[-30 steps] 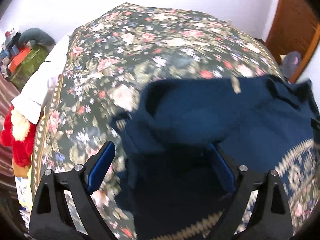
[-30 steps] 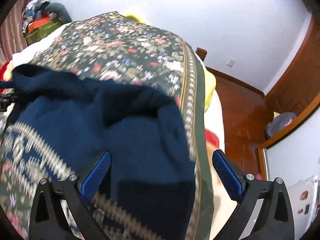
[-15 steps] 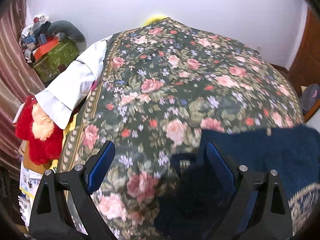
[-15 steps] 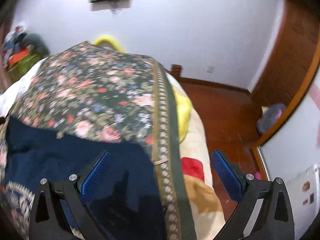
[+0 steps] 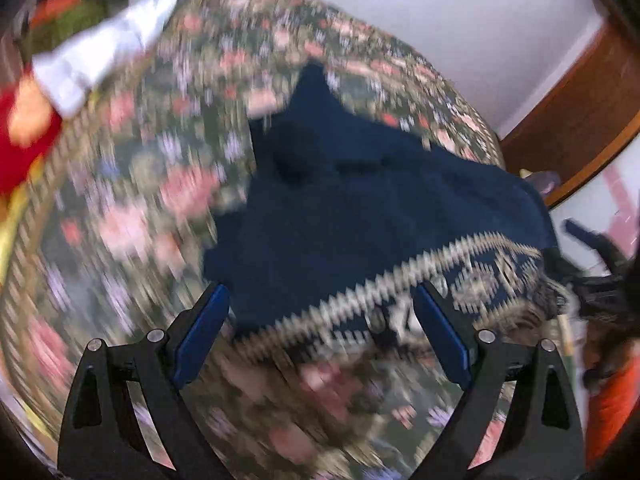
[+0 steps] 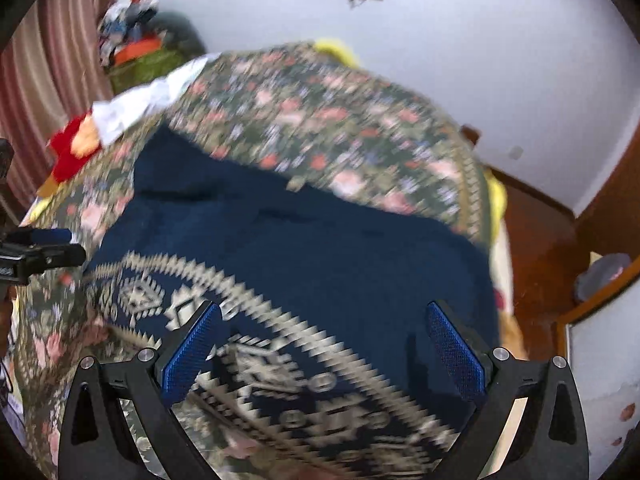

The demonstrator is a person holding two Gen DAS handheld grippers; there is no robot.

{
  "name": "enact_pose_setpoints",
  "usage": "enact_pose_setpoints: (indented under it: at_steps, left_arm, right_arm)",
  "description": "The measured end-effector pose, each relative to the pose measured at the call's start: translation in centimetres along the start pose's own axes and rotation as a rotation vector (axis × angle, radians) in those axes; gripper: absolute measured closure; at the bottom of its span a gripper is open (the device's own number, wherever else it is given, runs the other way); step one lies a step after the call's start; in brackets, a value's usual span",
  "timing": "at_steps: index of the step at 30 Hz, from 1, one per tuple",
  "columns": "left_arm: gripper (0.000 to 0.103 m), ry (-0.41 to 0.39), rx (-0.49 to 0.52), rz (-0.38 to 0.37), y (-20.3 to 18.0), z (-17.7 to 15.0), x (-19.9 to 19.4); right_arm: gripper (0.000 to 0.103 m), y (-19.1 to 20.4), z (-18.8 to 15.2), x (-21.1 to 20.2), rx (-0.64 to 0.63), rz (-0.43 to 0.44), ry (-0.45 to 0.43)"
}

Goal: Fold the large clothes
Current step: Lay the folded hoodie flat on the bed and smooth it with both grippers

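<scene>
A dark navy knitted garment with a beige zigzag pattern band lies spread on the floral bedspread. In the left wrist view my left gripper hovers open over the garment's patterned near edge, nothing between its blue pads. In the right wrist view the same garment fills the middle, and my right gripper stands open above its patterned part. The left gripper's tip shows at the left edge of the right wrist view. Both views are blurred by motion.
A white cloth and a red-and-orange plush lie at the bed's far left edge. A heap of things sits by the curtain. To the right are a wooden floor and a wooden frame. A white wall stands behind the bed.
Both grippers have pulled back and tilted down, so the whole navy garment lies in view, flat on the bed. Both stay open and empty.
</scene>
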State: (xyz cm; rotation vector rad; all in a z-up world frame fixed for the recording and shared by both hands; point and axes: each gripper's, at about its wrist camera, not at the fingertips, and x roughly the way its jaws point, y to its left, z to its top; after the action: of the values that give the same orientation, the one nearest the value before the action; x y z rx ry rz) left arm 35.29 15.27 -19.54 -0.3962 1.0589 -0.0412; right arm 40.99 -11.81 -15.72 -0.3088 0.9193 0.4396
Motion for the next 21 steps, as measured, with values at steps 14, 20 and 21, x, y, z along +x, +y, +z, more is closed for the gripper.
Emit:
enact_pose_setpoints:
  at_steps: [14,20,21]
  left_arm:
    - [0.009,0.112,-0.385,-0.362,1.9,-5.3,5.0]
    - [0.009,0.075,-0.519,-0.489,2.9,-3.7,7.5]
    - [0.009,0.067,-0.527,-0.494,3.0,-3.2,7.8]
  right_arm:
    - [0.0,1.9,-1.9,3.2,-0.02,0.025,0.097]
    - [0.0,1.8,-2.0,3.4,-0.016,0.047,0.09]
    - [0.0,1.7,-2.0,3.4,-0.015,0.053,0.093]
